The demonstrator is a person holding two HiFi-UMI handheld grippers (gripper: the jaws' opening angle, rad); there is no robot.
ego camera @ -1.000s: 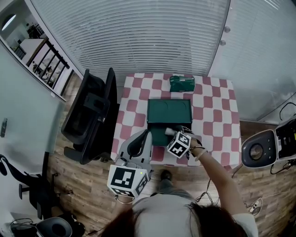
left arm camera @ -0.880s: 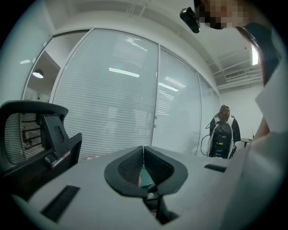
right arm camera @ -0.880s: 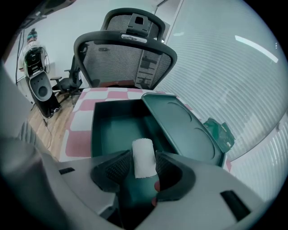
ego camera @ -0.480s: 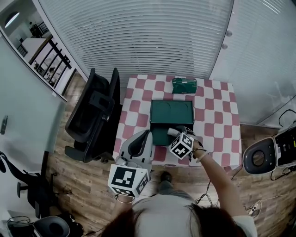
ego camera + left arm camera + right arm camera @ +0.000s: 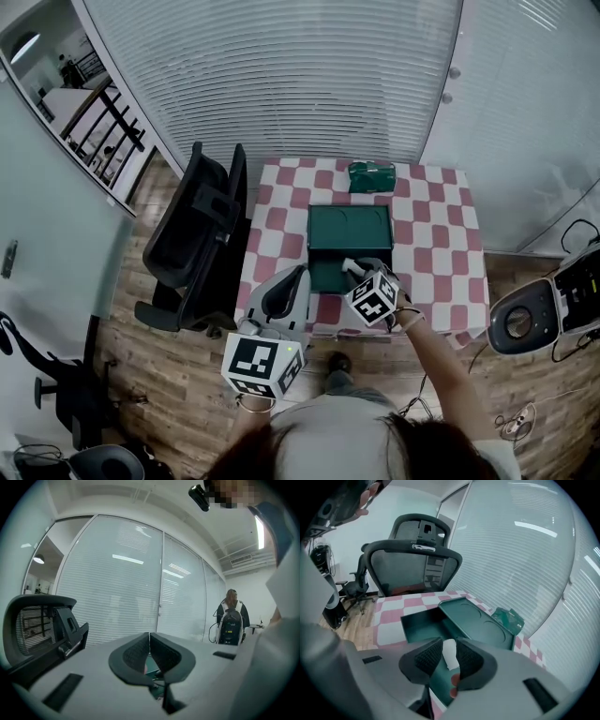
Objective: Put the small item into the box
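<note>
So my right gripper point(image 5: 449, 645) has just been closing its fingers on the small white item point(image 5: 450, 658), held over the open green box point(image 5: 408, 629). It still needs dropping in. The left gripper's point(image 5: 149, 651) fingers are pressed together, empty.

The right gripper point(image 5: 449, 644) has just been closing its jaws, which now pinch a small white item point(image 5: 450, 657) between the pads. It is above the open dark green box point(image 5: 415, 623) on the pink-checked tablecloth point(image 5: 396, 604). A black mesh chair point(image 5: 412, 571) stands behind.
</note>
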